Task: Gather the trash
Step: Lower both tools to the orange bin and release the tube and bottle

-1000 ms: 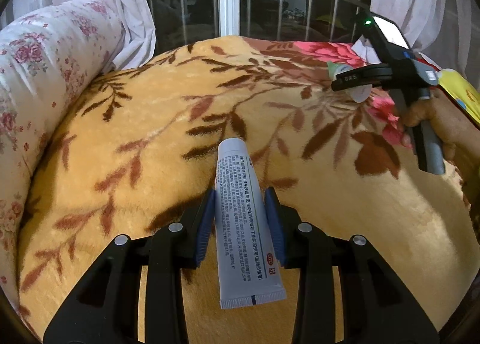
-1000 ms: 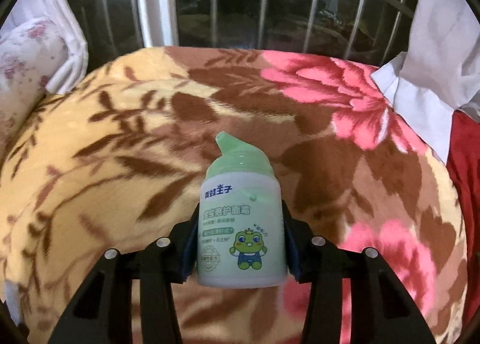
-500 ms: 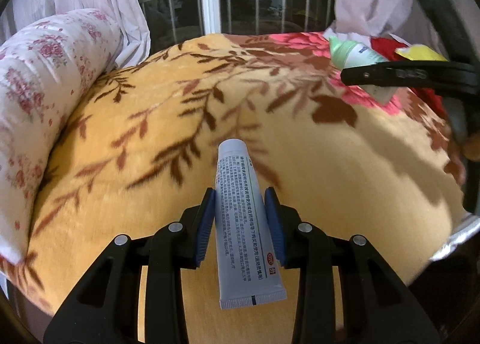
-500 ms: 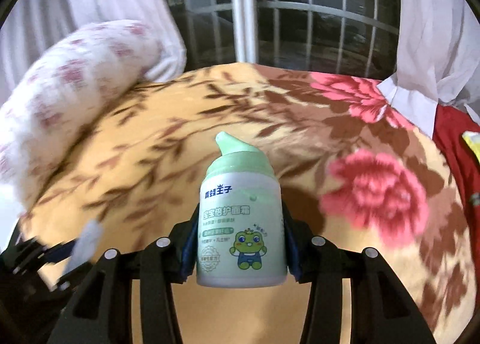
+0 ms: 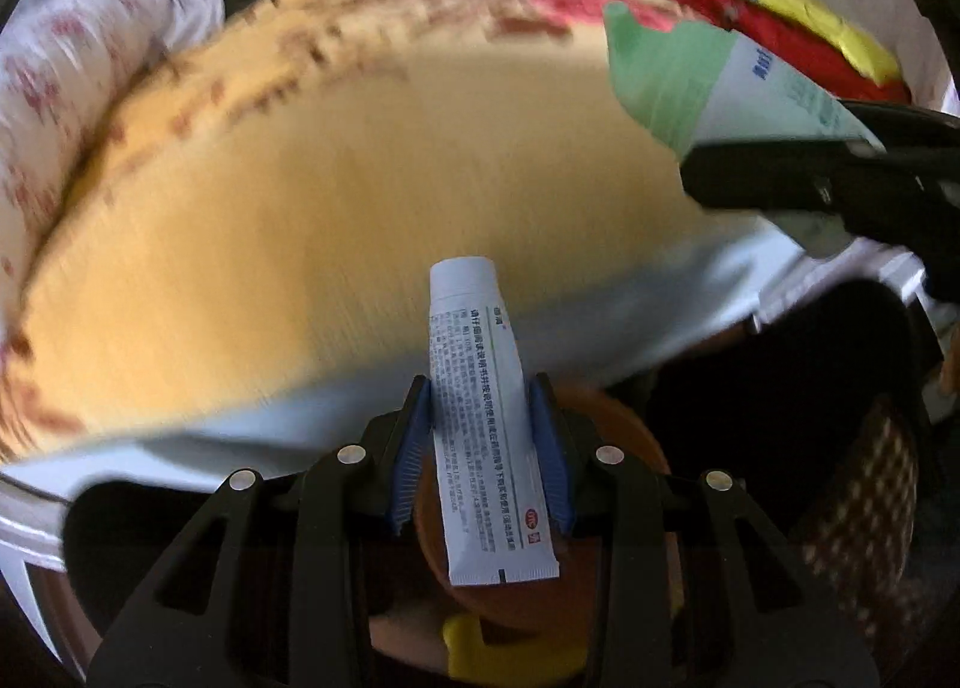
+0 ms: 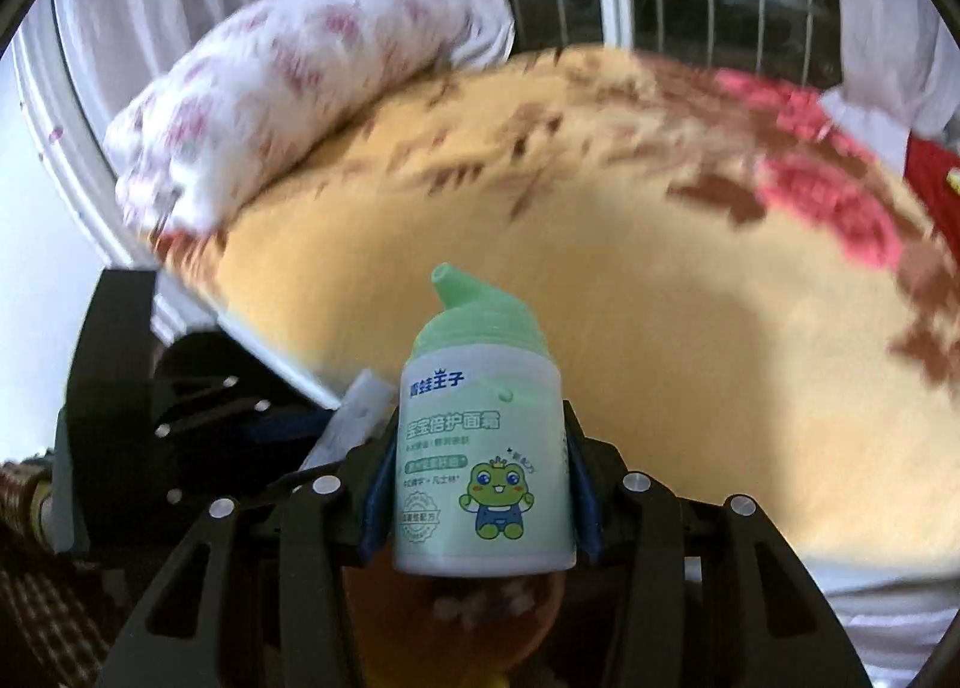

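Both grippers have been carried past the yellow floral plush blanket (image 5: 336, 220) edge. A flat white printed tube (image 5: 483, 424) is clamped in the left gripper (image 5: 483, 448) jaws, a green-capped plastic cream bottle (image 6: 483, 460) in the right gripper (image 6: 480, 502) jaws.

Floral blanket (image 5: 360, 196) on bed, pillow (image 6: 288, 88) atop.
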